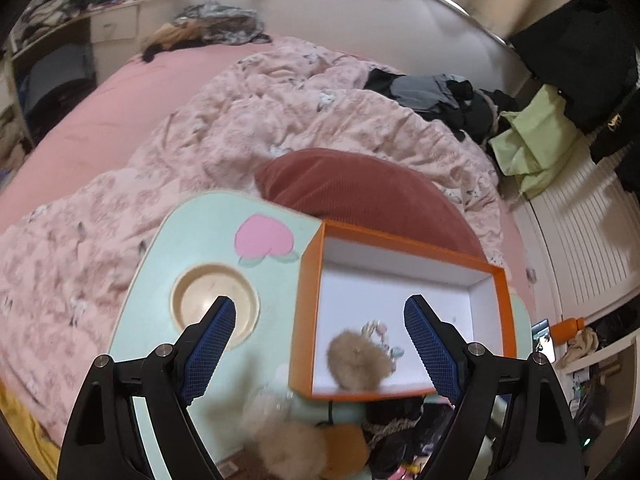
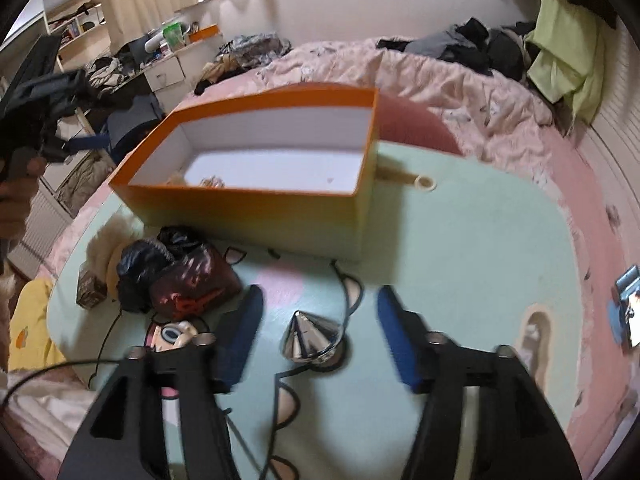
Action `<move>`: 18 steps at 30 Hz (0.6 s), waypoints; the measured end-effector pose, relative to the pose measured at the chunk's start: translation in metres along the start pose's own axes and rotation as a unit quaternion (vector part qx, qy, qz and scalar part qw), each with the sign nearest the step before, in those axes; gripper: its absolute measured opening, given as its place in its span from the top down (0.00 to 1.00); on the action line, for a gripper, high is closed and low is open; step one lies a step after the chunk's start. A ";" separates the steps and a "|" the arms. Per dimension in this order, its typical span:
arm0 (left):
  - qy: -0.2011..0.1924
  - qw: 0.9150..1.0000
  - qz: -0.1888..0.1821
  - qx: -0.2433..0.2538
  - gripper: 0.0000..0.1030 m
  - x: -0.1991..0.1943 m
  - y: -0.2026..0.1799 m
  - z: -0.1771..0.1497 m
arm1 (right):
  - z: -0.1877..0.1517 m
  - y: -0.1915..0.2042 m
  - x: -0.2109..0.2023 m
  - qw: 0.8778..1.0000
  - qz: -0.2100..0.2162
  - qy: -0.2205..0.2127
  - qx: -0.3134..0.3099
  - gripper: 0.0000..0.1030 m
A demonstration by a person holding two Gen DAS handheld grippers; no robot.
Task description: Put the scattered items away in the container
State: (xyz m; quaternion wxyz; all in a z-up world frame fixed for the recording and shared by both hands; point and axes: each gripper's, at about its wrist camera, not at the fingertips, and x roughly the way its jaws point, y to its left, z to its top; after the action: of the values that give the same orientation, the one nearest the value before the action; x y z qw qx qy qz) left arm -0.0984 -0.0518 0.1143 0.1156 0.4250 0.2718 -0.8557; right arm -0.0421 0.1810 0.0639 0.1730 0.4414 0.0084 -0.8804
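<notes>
An orange box (image 1: 502,308) with a white inside stands on a mint-green lap table (image 1: 160,248). A tan fluffy pom-pom (image 1: 356,360) and a beaded hair tie (image 1: 378,330) lie in it. My left gripper (image 1: 320,304) hangs open over the box's near left corner, holding nothing. In the right wrist view the box (image 2: 248,208) is farther back. A shiny silver cone (image 2: 310,336) stands on the table (image 2: 460,248) between my right gripper's (image 2: 320,292) fingers, with a gap on each side. That gripper is open.
Near the box lie a black bundle (image 2: 140,268), a dark red pouch (image 2: 196,280), a small brown box (image 2: 90,290), a tape ring (image 2: 425,183) and more pom-poms (image 1: 288,440). A round cup recess (image 1: 214,300) is sunk in the table. The table rests on a bed with a pink quilt (image 1: 280,120).
</notes>
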 end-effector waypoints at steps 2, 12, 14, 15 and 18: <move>0.016 1.000 -0.003 -0.004 0.17 0.001 -0.002 -0.010 | 0.004 -0.001 0.000 1.000 0.009 0.006 -0.011 0.40; 0.082 0.992 -0.048 0.081 0.27 0.017 -0.038 -0.014 | 0.008 -0.017 0.003 0.997 0.038 0.052 0.043 0.40; 0.096 0.989 -0.049 0.101 0.28 0.023 -0.044 -0.014 | 0.007 -0.021 0.002 0.996 0.037 0.052 0.060 0.40; 0.101 0.987 -0.052 0.109 0.28 0.025 -0.045 -0.013 | 0.007 -0.023 0.001 0.996 0.037 0.049 0.072 0.40; 0.113 0.984 -0.060 0.124 0.31 0.024 -0.044 -0.008 | 0.008 -0.025 -0.002 0.994 0.035 0.038 0.098 0.40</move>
State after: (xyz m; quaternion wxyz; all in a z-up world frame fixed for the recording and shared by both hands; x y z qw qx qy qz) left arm -0.1268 -0.0101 0.1080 -0.0207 0.5132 0.2001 -0.8344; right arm -0.0554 0.2039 0.0665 0.1589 0.4897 -0.0864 -0.8529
